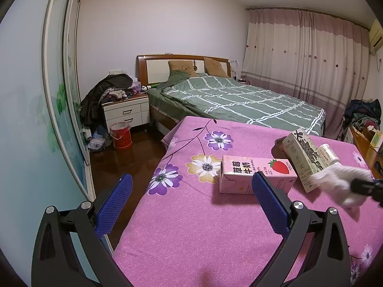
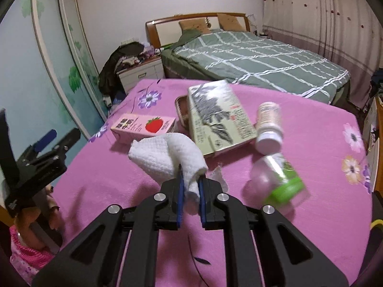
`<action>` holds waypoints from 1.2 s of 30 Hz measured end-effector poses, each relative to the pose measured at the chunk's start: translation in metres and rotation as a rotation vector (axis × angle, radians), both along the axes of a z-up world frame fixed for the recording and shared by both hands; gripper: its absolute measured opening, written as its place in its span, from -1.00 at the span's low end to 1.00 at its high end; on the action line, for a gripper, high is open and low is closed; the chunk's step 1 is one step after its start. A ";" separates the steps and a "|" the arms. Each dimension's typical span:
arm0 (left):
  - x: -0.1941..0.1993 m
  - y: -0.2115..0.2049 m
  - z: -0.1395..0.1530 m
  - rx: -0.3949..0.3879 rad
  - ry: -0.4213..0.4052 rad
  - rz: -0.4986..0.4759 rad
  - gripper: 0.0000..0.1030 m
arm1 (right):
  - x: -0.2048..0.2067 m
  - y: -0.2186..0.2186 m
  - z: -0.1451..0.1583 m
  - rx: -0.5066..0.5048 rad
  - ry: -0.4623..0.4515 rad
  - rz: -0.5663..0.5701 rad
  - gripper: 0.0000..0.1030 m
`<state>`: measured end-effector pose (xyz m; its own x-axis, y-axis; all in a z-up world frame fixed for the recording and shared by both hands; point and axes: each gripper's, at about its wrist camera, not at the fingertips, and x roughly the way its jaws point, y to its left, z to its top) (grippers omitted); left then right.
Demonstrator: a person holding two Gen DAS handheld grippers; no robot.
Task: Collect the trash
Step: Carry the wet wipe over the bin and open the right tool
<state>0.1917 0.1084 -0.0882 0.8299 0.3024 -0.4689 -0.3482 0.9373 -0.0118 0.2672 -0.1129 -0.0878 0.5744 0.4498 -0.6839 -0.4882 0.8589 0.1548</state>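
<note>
Right gripper (image 2: 190,186): black frame, blue ribbed pads, jaws clenching on a tissue (image 2: 167,157), a white, quilted, crumpled sheet that is hanging clear above the cloth (image 2: 311,143). Left gripper (image 1: 191,186): same build, blue pads standing wide apart with nothing between them, hovering over the near left edge of the cloth. Cloth: pink woven cover printed with purple, white and yellow flowers, spreading over the whole work surface. Carton (image 1: 257,174): pink rectangular box lying on its side, showing a red strawberry and Chinese characters. Box (image 2: 219,117): flat pale-green card with a dark ink-style drawing and fine print too small to read, leaning on a brown tray (image 2: 181,108). Bottle (image 2: 268,126): white plastic cylinder, lying just beside the box, label blurred. Cup (image 2: 277,179): clear plastic with a green band, lying tipped near the right gripper, blurred. Bucket (image 1: 121,135): red, standing on the dark floor beside a white nightstand (image 1: 126,112).
</note>
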 end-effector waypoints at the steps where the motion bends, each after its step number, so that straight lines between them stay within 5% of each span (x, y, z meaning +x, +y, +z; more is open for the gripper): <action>1: 0.000 0.000 0.000 0.000 0.000 0.000 0.91 | -0.002 -0.006 0.003 0.004 -0.006 -0.009 -0.80; 13: 0.000 0.000 0.000 0.002 0.001 0.000 0.91 | -0.029 -0.148 0.025 0.001 -0.086 -0.339 -0.80; 25: -0.001 0.000 0.002 0.016 0.007 -0.005 0.91 | -0.055 -0.332 -0.028 -0.089 0.049 -0.809 -0.77; 27: 0.000 0.001 0.002 0.016 0.009 -0.005 0.91 | -0.054 -0.348 -0.037 -0.094 0.075 -0.844 -0.67; 30: 0.001 0.001 0.002 0.017 0.011 -0.006 0.91 | -0.055 -0.366 -0.049 -0.103 0.099 -0.894 -0.14; 36: 0.003 0.000 0.002 0.030 0.020 -0.016 0.91 | -0.050 -0.366 -0.048 -0.071 0.080 -0.912 -0.10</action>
